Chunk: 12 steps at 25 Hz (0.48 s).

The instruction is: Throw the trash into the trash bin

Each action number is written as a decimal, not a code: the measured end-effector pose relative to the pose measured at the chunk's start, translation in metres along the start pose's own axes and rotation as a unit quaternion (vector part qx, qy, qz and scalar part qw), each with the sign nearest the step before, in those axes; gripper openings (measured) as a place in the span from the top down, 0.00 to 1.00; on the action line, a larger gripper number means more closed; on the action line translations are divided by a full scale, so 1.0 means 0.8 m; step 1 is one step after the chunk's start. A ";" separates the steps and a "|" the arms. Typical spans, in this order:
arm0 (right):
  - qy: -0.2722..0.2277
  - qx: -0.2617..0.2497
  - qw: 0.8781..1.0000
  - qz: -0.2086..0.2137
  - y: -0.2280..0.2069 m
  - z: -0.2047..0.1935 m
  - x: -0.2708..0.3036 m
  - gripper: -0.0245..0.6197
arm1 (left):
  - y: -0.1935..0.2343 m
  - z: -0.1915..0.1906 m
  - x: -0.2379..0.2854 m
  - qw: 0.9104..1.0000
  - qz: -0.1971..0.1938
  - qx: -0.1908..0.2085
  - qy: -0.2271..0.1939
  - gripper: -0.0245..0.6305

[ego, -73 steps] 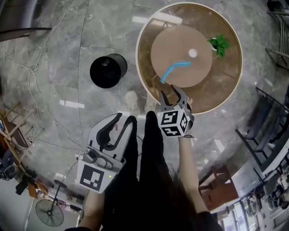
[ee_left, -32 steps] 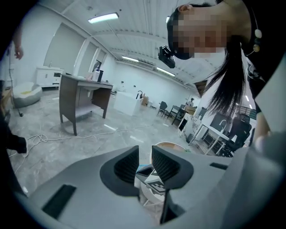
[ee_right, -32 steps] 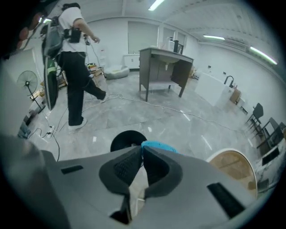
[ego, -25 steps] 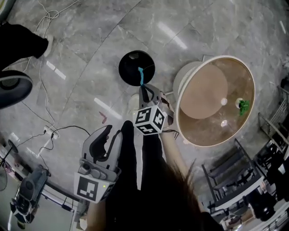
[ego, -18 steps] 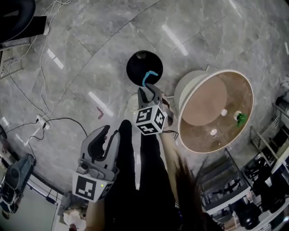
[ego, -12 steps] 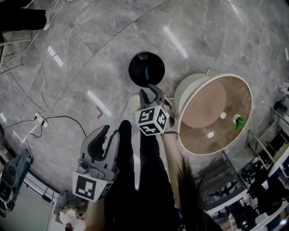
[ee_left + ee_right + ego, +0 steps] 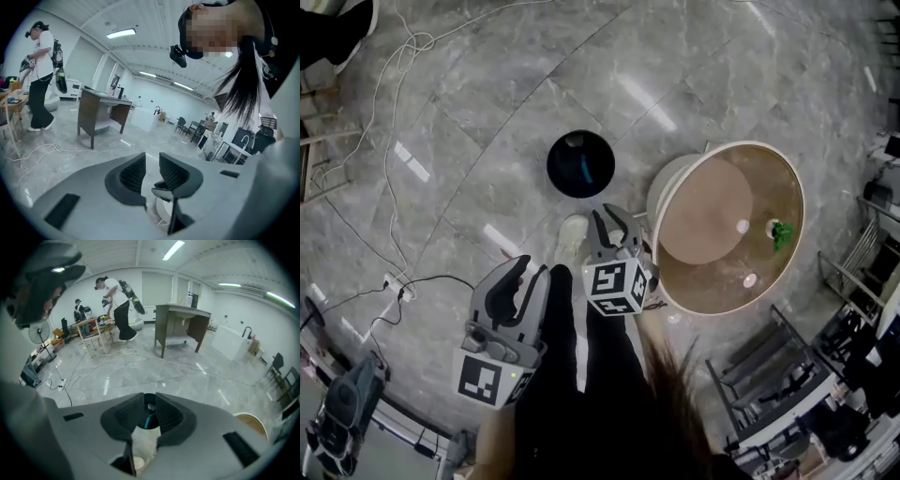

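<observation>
The black trash bin [image 7: 580, 164] stands on the grey floor beyond my grippers, and the blue strip of trash [image 7: 584, 172] lies inside it. My right gripper [image 7: 612, 223] hangs short of the bin, apart from it and pointing toward it. Its jaws are closing and hold nothing. In the right gripper view [image 7: 150, 404] the bin [image 7: 149, 401] and the blue strip [image 7: 150, 419] show through the gap. My left gripper [image 7: 525, 277] stays low at the left, narrowly open [image 7: 151, 161] and holding nothing.
The round brown table [image 7: 703, 225] stands right of the bin, with a small green thing [image 7: 780, 232] and two white balls on it. A white shoe [image 7: 573, 232] is under the right gripper. Cables [image 7: 389, 178] trail at left. A person [image 7: 117, 301] and a desk [image 7: 180, 326] stand far off.
The blue strip left the right gripper's jaws and dropped into the bin. The right gripper then drew up and back from the bin. The left gripper lifted slightly.
</observation>
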State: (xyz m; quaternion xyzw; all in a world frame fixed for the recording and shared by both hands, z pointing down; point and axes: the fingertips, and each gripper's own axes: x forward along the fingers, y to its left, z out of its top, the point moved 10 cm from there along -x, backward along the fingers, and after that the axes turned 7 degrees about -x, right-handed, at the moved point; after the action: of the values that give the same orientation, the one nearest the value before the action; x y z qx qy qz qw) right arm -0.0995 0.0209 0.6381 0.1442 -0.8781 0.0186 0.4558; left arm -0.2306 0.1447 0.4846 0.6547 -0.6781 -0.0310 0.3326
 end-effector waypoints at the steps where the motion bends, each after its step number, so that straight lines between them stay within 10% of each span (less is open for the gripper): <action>1: -0.007 0.016 1.000 -0.009 -0.005 0.001 -0.019 0.83 | -0.007 0.007 0.004 1.000 -0.013 0.007 -0.004 0.82; 12: -0.075 0.164 0.976 -0.125 -0.054 0.003 -0.219 0.82 | -0.110 0.075 0.037 0.985 -0.140 0.097 0.022 0.82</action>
State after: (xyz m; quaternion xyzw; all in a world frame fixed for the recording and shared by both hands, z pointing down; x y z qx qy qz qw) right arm 0.0054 0.0204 0.4914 0.3266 -0.8697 0.0947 0.3578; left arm -0.1812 0.0819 0.4081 0.7729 -0.5719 0.0035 0.2749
